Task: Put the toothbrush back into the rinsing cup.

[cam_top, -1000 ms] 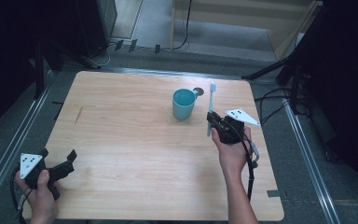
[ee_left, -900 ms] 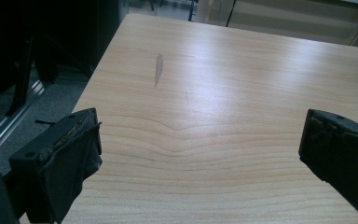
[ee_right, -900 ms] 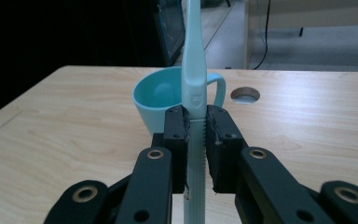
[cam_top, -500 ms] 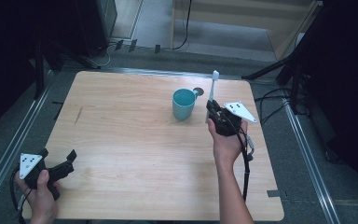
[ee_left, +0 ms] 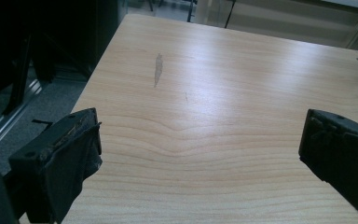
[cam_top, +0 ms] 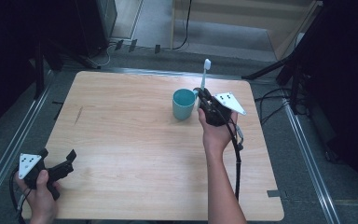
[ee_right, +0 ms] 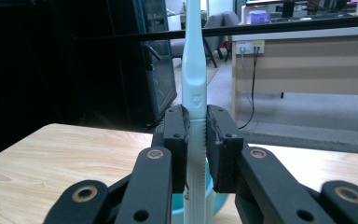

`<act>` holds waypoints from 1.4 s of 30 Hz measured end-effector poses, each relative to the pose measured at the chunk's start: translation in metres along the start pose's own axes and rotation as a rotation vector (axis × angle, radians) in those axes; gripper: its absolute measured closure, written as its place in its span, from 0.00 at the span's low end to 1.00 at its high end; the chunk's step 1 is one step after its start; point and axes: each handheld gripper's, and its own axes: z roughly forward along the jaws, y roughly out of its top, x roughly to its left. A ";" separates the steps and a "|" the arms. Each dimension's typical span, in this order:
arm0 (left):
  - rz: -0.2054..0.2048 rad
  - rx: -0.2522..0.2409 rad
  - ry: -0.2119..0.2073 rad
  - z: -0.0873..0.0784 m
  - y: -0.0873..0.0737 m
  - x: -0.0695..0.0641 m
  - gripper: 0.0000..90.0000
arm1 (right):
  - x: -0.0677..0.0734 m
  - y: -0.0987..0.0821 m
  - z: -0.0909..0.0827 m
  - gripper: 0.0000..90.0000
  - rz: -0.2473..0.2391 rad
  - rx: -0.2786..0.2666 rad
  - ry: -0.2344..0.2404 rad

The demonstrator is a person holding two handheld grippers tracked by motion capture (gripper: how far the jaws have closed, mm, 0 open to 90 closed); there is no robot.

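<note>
A pale toothbrush [cam_top: 205, 74] stands upright in my right gripper [cam_top: 205, 95], which is shut on its handle just right of a teal cup [cam_top: 183, 104] at the table's far right. In the right gripper view the pads [ee_right: 175, 135] clamp the ribbed handle of the toothbrush [ee_right: 195, 93], and the cup's rim [ee_right: 216, 198] shows just beyond and below the jaws. My left gripper [cam_top: 56, 161] rests at the near left corner of the wooden table [cam_top: 130, 154], open with nothing between its fingers [ee_left: 70, 158].
A dark scuff [ee_left: 158, 70] marks the table's left side. Metal rails [cam_top: 303, 140] run along both sides of the table. A black cable [cam_top: 237, 158] trails from my right gripper along the forearm. Cabinets and desks stand beyond the far edge.
My right gripper has carried the toothbrush toward the far edge and slightly up, bringing it upright beside the cup. The left gripper has stayed where it was.
</note>
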 end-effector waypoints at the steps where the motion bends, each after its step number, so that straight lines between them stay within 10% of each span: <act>1: -0.002 0.000 0.000 0.000 0.000 0.000 0.00 | 0.001 0.000 0.002 0.89 0.000 0.000 0.005; 18: -0.015 -0.003 -0.003 0.000 0.000 0.001 0.00 | 0.010 0.002 0.033 0.88 0.047 -0.035 0.029; 42: -0.020 -0.004 -0.006 0.000 0.000 0.002 0.00 | 0.010 -0.031 0.068 0.88 0.003 0.088 0.001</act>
